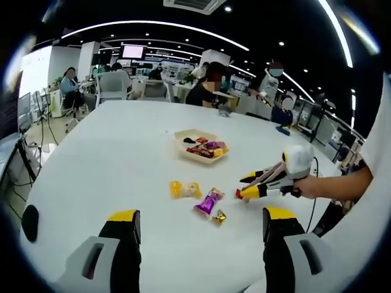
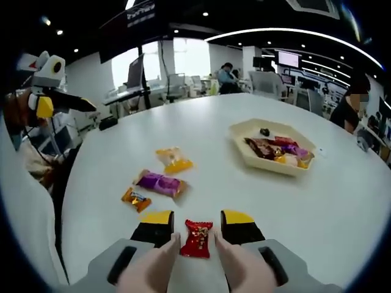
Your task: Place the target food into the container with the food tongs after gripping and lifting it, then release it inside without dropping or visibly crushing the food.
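A red candy lies on the white table between my right gripper's yellow-tipped jaws. Two pinkish tong arms run forward from under the jaws, and their tips touch the candy's two sides. In the left gripper view the same right gripper, held by a hand, rests low on the table with the red candy at its tips. A beige tray with several wrapped sweets stands farther back, and the tray is also beyond the loose sweets there. My left gripper hangs open above the table, holding nothing.
Loose on the table are a yellow candy, a purple candy and a small orange candy. The left gripper is raised at the far left. People sit at desks and chairs beyond the table's far edge.
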